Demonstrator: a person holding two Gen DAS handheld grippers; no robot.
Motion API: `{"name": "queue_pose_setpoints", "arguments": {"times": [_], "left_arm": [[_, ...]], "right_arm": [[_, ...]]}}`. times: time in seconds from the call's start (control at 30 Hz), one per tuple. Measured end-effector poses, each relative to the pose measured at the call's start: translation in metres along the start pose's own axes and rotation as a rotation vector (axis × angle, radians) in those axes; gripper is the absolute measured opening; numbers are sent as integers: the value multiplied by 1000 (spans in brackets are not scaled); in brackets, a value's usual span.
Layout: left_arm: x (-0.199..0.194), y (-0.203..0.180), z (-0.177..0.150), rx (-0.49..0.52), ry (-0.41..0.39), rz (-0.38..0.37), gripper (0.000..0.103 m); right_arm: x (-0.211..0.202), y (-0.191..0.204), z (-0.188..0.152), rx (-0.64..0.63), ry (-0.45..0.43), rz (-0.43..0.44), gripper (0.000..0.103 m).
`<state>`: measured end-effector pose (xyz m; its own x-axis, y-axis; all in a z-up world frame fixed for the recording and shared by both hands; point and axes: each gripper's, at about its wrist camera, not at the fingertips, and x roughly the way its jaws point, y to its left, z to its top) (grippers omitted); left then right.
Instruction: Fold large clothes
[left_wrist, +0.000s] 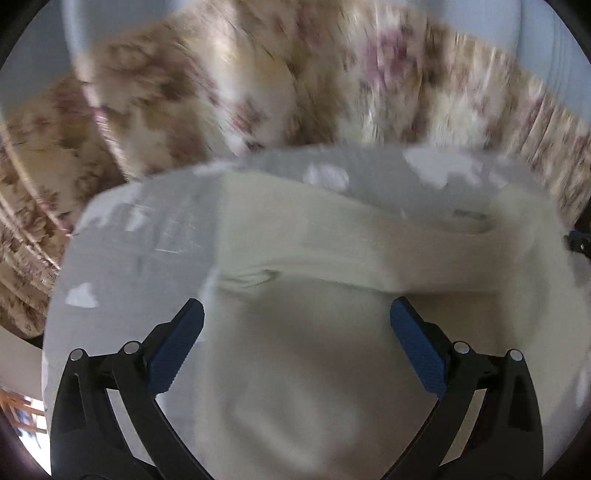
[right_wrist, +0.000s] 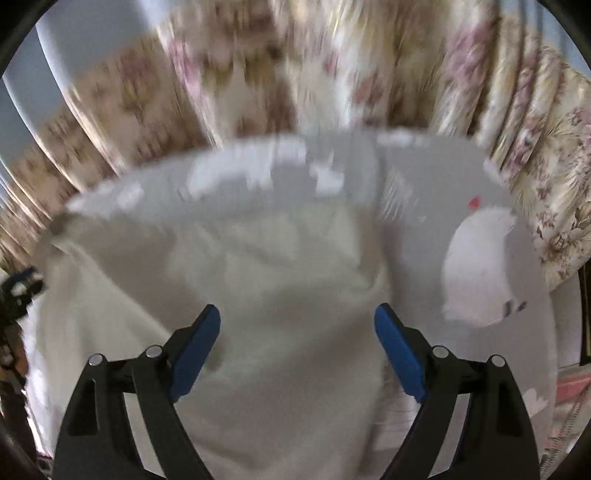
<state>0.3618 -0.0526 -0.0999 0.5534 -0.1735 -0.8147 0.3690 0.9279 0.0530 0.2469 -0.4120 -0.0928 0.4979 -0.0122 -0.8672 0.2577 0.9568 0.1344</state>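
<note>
Looking down through both wrist cameras, I see a cream garment (left_wrist: 295, 350) of soft, matte cloth lying on a grey tabletop (left_wrist: 147, 236) with pale blotchy markings. Both views are blurred. Behind the table hangs a pleated floral curtain (left_wrist: 166, 92) in beige and pink.

In the left wrist view the garment has a broad folded band running across it, with a small pucker at the band's left end, and smooth cloth below. The tip of the other tool shows at the far right edge. In the right wrist view the garment (right_wrist: 277, 295) is more rumpled toward its far edge, and it ends near the right finger, where bare tabletop (right_wrist: 413, 206) begins. Only this view shows a white rounded patch (right_wrist: 480, 269) on the table to the right, with a small red mark beyond it.

My left gripper (left_wrist: 296, 314) stands wide apart, blue ribbed pads (left_wrist: 173, 354) clear of the cloth, nothing between them. My right gripper (right_wrist: 297, 317) is also spread wide over the garment, gripping nothing.
</note>
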Motion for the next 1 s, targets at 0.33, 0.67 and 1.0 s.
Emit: {"name": "queue_pose_setpoints", "arguments": {"times": [0.33,0.67,1.0], "left_arm": [[52,46,37,-240,6,136,79],[18,80,-33,-259,47,108,87],[-33,64,-88,-192,21,-144,97]], "right_arm": [[-14,15,23,-92,-220,-113,2],[-26,-73,18,178,-173,-4,33],[-44,-38,-89,209,-78,169,75]]}}
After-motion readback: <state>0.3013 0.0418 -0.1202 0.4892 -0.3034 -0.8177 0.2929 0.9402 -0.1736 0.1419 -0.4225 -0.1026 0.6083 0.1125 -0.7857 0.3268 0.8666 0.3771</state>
